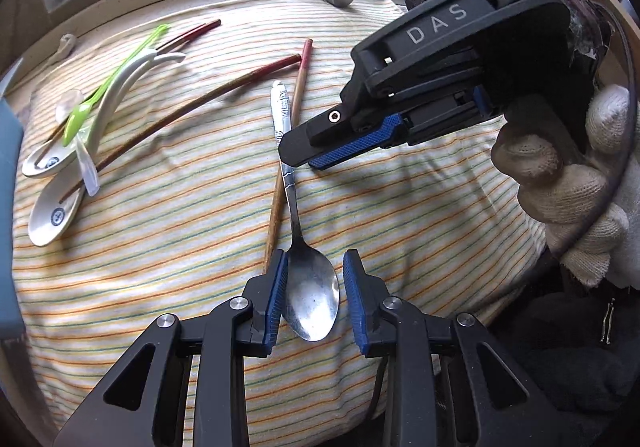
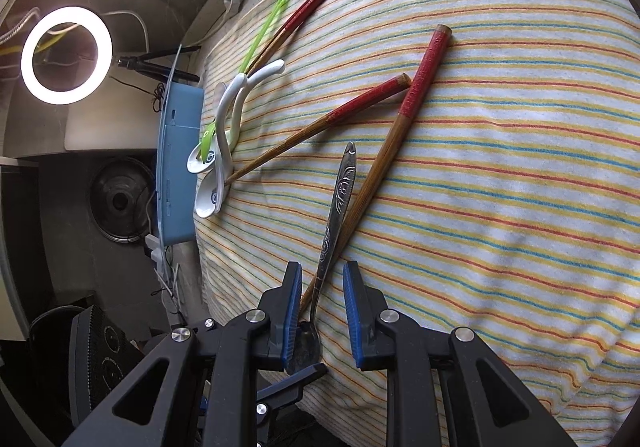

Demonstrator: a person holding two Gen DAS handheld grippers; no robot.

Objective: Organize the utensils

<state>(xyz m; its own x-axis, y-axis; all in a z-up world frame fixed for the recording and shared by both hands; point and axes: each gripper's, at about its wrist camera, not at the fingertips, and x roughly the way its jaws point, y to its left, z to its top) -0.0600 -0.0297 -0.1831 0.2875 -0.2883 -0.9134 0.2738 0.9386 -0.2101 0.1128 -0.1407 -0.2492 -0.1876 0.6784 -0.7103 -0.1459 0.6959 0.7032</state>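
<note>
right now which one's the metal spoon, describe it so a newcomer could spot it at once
On the striped cloth, look away from the pile of white and green spoons on one side. The metal spoon lies alone beside a red-tipped chopstick, its bowl between the left tongs. It is the only shiny steel piece, with an embossed handle.

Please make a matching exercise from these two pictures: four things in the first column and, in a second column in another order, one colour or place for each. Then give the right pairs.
Things:
1. metal spoon
2. white ceramic spoons
3. thin plastic spoon
4. striped cloth

Colour or place:
A. green
B. under all the utensils
C. between the fingers of the left gripper
D. blue mark inside the bowl

Pairs: 1-C, 2-D, 3-A, 4-B
</note>
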